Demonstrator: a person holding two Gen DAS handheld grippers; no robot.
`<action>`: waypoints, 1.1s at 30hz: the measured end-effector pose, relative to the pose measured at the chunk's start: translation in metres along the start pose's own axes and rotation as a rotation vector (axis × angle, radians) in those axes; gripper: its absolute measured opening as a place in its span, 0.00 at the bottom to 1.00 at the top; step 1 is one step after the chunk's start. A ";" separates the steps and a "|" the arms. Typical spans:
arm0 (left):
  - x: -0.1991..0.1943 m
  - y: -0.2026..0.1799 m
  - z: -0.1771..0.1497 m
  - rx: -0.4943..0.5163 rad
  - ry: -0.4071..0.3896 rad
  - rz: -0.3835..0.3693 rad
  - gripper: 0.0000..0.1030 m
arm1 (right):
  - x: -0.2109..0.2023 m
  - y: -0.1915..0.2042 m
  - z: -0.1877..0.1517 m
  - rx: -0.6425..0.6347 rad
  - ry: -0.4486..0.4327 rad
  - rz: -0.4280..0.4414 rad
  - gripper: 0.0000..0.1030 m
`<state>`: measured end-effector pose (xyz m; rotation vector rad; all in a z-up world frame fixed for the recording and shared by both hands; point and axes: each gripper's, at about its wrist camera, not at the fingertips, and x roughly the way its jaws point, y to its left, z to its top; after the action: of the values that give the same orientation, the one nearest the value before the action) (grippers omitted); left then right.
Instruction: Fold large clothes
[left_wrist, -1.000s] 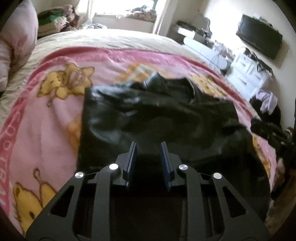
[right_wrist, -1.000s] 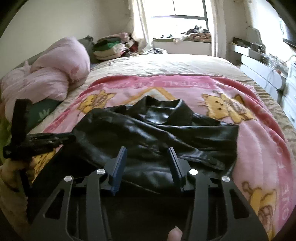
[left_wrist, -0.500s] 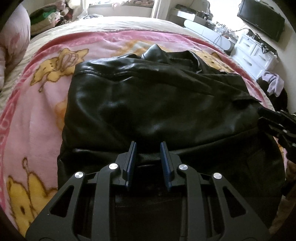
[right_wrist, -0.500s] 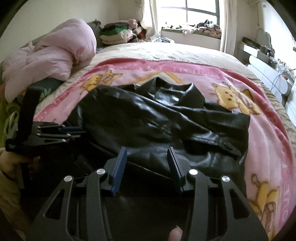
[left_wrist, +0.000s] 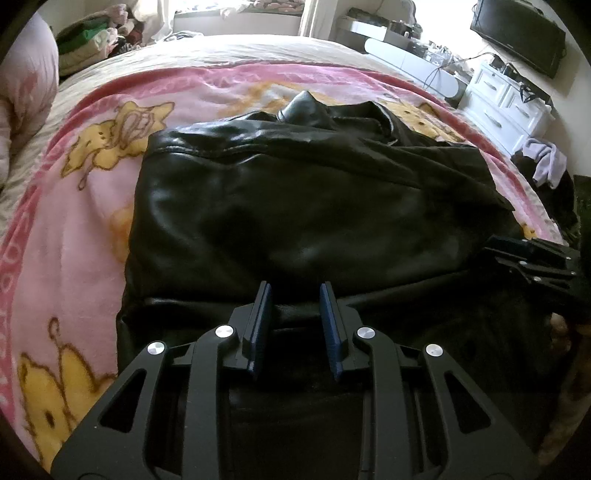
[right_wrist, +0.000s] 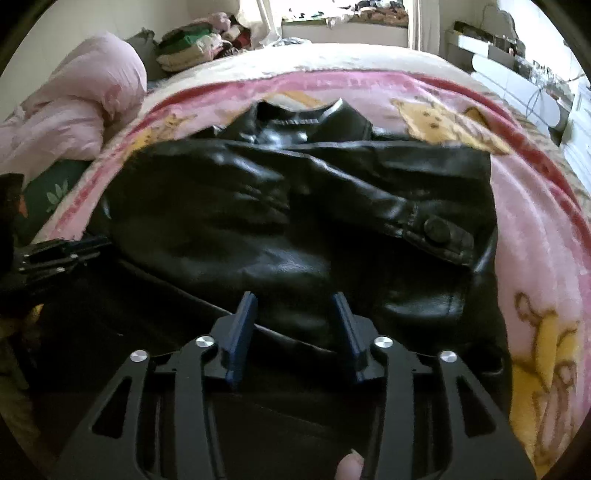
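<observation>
Left gripper: the left gripper (left_wrist: 295, 291) has its blue fingers (left_wrist: 261, 314) parted by a narrow gap, tips at the near fold of the jacket; whether any leather sits between them I cannot tell.
Right gripper: the right gripper (right_wrist: 293, 301) has its jaws spread wider, tips over the jacket's near edge, nothing visibly pinched. In the left view it shows at the far right (left_wrist: 532, 262), low beside the jacket's right side.
Jacket: the black leather jacket (left_wrist: 295, 206) lies directly ahead of both grippers, folded in on itself, collar (right_wrist: 299, 118) at the far end, a buttoned cuff tab (right_wrist: 437, 230) ahead and to the right of the right gripper.
Surface: a pink blanket (left_wrist: 74, 229) printed with yellow cartoon bears spreads under the jacket, showing on both sides of it and beyond the collar. Past the blanket lies a pale beige bedspread (left_wrist: 240, 48).
Left of the grippers: a rumpled pink duvet (right_wrist: 74, 114) is heaped at the bed's edge, with a green leaf-print cloth (right_wrist: 44, 195) just below it.
Far end of the room: stacked folded clothes (right_wrist: 184, 48) sit near a bright window sill (right_wrist: 347, 26).
Right of the grippers: a white chest of drawers (left_wrist: 506, 107) stands by the wall, a dark screen (left_wrist: 517, 33) mounted above it, and loose pale clothing (left_wrist: 546, 166) hangs nearby.
</observation>
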<state>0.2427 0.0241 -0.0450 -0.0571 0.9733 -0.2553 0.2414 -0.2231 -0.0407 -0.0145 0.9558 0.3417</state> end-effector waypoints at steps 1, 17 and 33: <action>-0.001 -0.001 0.001 -0.001 0.000 -0.002 0.19 | -0.003 0.001 0.001 0.000 -0.007 0.004 0.48; -0.028 -0.011 0.013 -0.011 -0.052 -0.050 0.63 | -0.053 0.004 0.014 0.034 -0.159 0.026 0.87; -0.059 -0.018 0.024 -0.019 -0.124 -0.016 0.91 | -0.084 0.017 0.018 0.034 -0.237 0.050 0.93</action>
<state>0.2277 0.0188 0.0190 -0.0966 0.8522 -0.2544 0.2070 -0.2277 0.0392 0.0797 0.7277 0.3641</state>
